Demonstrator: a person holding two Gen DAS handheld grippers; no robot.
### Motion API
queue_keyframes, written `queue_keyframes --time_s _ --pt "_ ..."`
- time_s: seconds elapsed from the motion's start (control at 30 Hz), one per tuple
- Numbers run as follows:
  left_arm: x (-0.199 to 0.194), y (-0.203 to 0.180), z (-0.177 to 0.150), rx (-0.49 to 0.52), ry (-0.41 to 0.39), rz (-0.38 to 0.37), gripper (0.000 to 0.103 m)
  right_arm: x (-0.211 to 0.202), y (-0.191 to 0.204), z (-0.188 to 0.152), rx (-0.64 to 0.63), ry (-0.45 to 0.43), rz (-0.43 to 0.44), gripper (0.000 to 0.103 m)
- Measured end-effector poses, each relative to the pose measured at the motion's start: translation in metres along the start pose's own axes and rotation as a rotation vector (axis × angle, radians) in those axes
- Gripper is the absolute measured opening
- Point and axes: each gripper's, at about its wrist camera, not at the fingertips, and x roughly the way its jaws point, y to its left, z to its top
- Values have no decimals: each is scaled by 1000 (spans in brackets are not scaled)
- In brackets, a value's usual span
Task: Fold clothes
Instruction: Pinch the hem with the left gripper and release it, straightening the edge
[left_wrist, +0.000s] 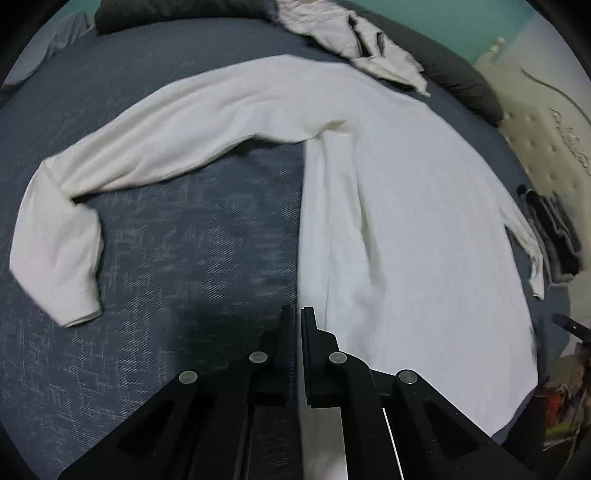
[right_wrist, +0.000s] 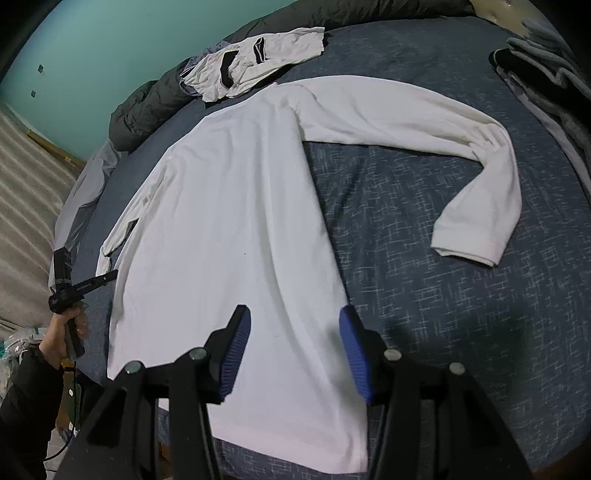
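A white long-sleeved knit shirt lies flat on a bed covered with a dark blue woven bedspread. In the left wrist view its body runs from the 6 o'clock edge up toward 1 o'clock, and one sleeve arcs away toward 9 o'clock, bending down so that the cuff lies at about 8 o'clock. The left tool has its jaws drawn together at the side edge of the shirt's body near the hem, with a strip of white cloth running between the fingers, so it is gripping the shirt.

In the right wrist view the right tool hangs over the lower body of the shirt, its blue ribbed pads standing well apart with nothing pinched between them. At 8 o'clock in that view a hand in a dark sleeve holds a black handle.

A crumpled pale grey garment with black trim lies beyond the shirt's collar at 12 o'clock, against a dark grey quilt.
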Motion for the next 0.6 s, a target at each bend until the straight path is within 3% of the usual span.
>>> queue_keyframes --time_s 0.23,0.37,0.6 --pt "9 -10 -3 22 -4 -23 7 2 10 -3 -11 7 2 51" --pt "24 -25 -3 28 16 -28 20 3 11 -3 -5 7 0 51" --pt "39 -32 -5 59 35 -16 17 6 13 -4 -6 15 -1 51"
